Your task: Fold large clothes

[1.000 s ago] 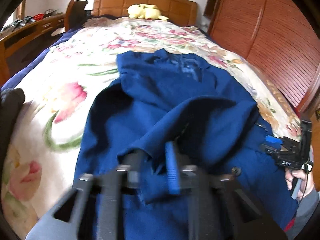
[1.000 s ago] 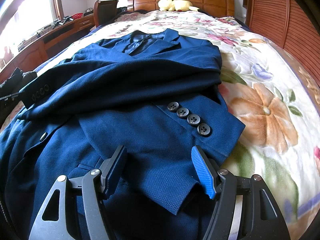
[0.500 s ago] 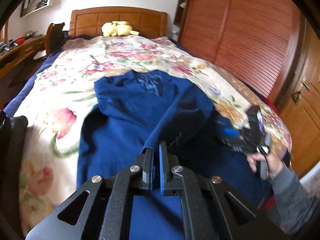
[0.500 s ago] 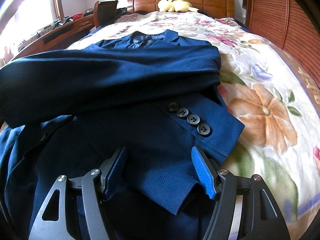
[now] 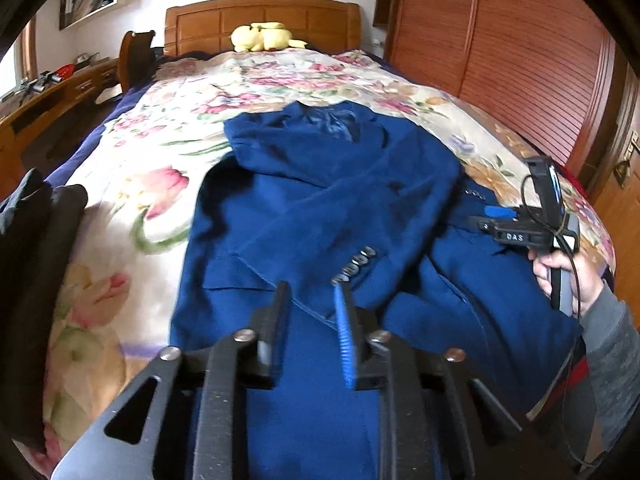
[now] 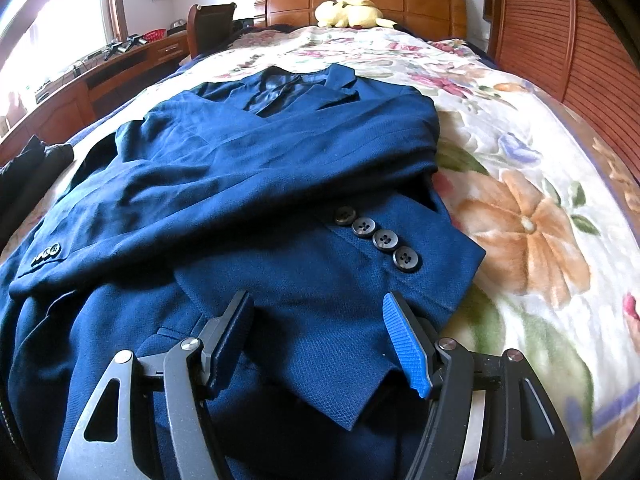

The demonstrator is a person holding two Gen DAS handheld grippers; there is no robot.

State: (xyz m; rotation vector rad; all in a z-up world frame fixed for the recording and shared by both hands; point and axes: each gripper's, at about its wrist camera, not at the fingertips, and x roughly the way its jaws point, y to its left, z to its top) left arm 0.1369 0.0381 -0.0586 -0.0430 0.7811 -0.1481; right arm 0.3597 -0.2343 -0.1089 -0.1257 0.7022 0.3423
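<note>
A bed under a floral blanket is filling both views, and one blue suit jacket is lying across it, collar toward the wooden headboard, both sleeves crossing the chest. The left sleeve is resting diagonally over the front with its cuff nearest the left gripper, whose jaws have just been opening to a narrow gap with no cloth between them; the cuff is sitting just beyond the tips. The right gripper is hovering low over the right sleeve's cuff, jaws standing wide and gripping nothing (the person's hand and grey cuff are showing at the edge of the left view). Risks from here are looking plain enough: the freshly laid left sleeve is sitting humped and creased, so it may be slipping off the chest if the hem is lifted too quickly, and a pinch taken from this angle could be catching only the top layer and dragging the sleeves askew. Counting down: one bed, one jacket, two sleeves, two grippers, one yellow plush toy at the headboard, four cuff buttons on the right sleeve, and what appear to be four on the left cuff, though motion blur is making that row hard to count.
</note>
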